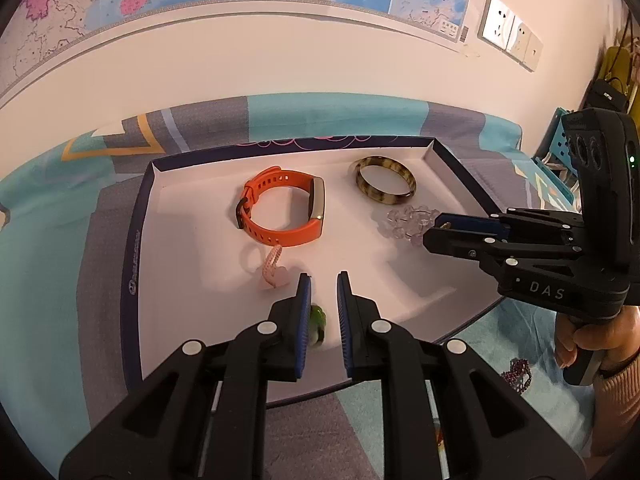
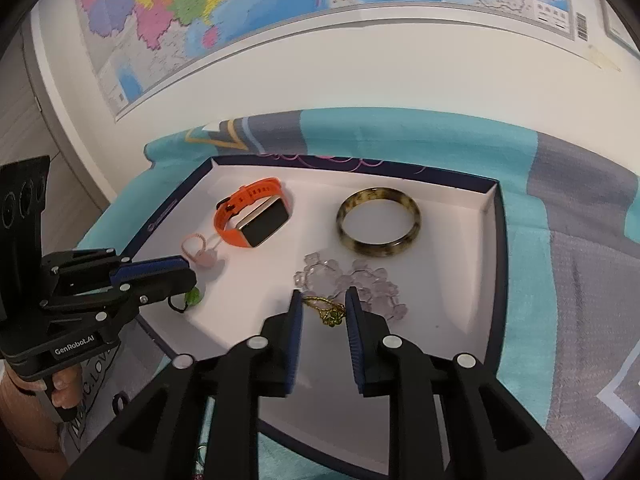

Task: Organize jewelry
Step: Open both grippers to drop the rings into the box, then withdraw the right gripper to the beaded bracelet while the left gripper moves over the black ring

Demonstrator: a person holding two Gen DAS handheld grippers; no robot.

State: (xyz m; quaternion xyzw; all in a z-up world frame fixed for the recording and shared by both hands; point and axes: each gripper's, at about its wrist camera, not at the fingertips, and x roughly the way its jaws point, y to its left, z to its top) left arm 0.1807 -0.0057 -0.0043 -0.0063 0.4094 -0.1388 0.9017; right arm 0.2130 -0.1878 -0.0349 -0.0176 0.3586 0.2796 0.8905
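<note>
A white tray with a dark blue rim (image 1: 132, 280) (image 2: 502, 248) lies on a patterned cloth. My left gripper (image 1: 323, 280) (image 2: 192, 274) hangs over the tray's near left part, its jaws a little apart. A green pendant (image 1: 318, 322) (image 2: 194, 296) on a black cord sits between them, next to the left pad, with a gap to the right pad. My right gripper (image 2: 324, 294) (image 1: 432, 230) is open over a gold chain with a green stone (image 2: 329, 313), which lies on the tray between its fingers, untouched.
In the tray lie an orange watch (image 1: 280, 212) (image 2: 256, 216), a mottled brown bangle (image 1: 386, 180) (image 2: 378, 222), a clear bead bracelet (image 1: 408, 220) (image 2: 360, 280) and a pink loop with a charm (image 1: 272, 268) (image 2: 200, 252). Purple beads (image 1: 518, 376) lie on the cloth. A wall with maps stands behind.
</note>
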